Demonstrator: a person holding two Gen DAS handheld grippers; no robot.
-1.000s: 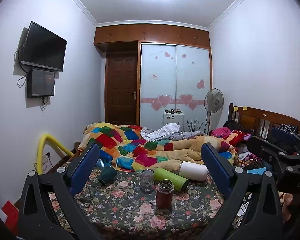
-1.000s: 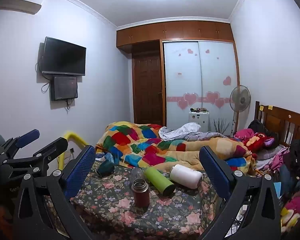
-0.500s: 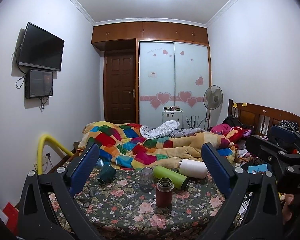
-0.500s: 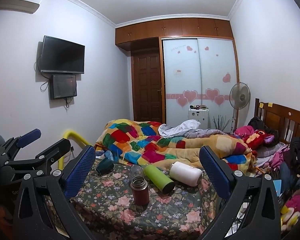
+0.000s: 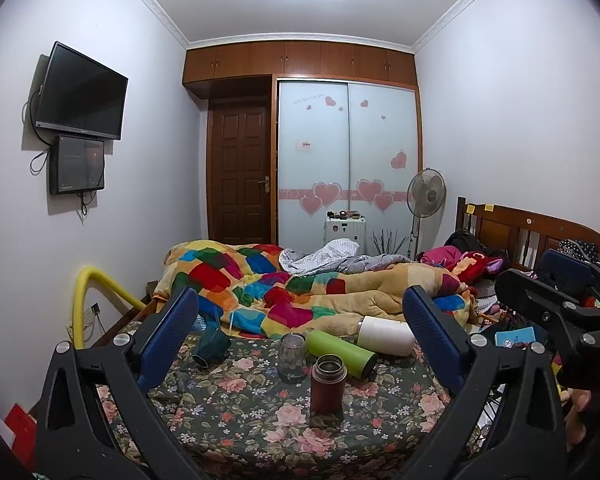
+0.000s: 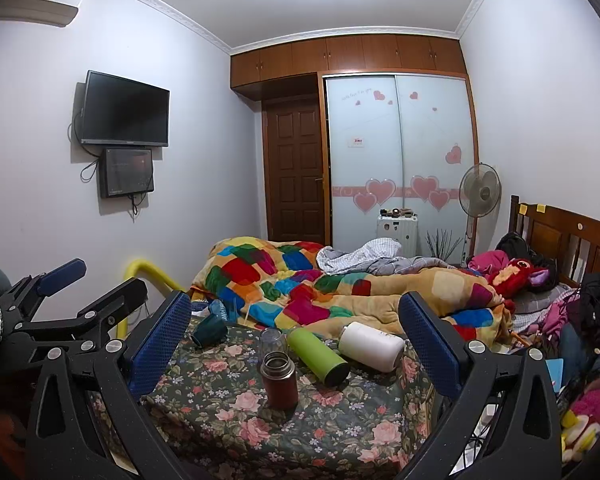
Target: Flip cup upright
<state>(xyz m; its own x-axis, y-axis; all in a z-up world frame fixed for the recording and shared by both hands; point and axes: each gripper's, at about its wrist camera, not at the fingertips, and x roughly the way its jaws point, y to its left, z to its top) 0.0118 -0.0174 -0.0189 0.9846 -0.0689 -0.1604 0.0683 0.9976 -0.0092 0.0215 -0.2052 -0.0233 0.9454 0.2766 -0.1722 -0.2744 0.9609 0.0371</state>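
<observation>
On the floral-cloth table [image 5: 236, 420] [image 6: 228, 412], a green cup [image 5: 341, 353] [image 6: 319, 355] and a white cup [image 5: 386, 335] [image 6: 371, 345] lie on their sides at the far right. A dark teal cup [image 5: 212, 347] [image 6: 209, 330] lies tipped at the far left. A maroon flask [image 5: 327, 383] [image 6: 279, 379] and a clear glass jar [image 5: 292, 357] [image 6: 271, 340] stand upright mid-table. My left gripper [image 5: 300, 340] and right gripper [image 6: 296, 338] are open and empty, held back from the table's near edge. The right gripper shows at the right of the left wrist view [image 5: 556, 292]; the left gripper shows at the left of the right wrist view [image 6: 60, 304].
A bed with a patchwork quilt [image 5: 300, 288] [image 6: 320, 284] lies right behind the table. A yellow tube [image 5: 88, 292] stands at the left wall. Clutter and a wooden headboard [image 6: 560, 236] fill the right side. A standing fan [image 5: 426, 196] is at the back.
Both views have tilted up and drawn back slightly, so the table sits lower in frame. The cups have not moved and both grippers stay open.
</observation>
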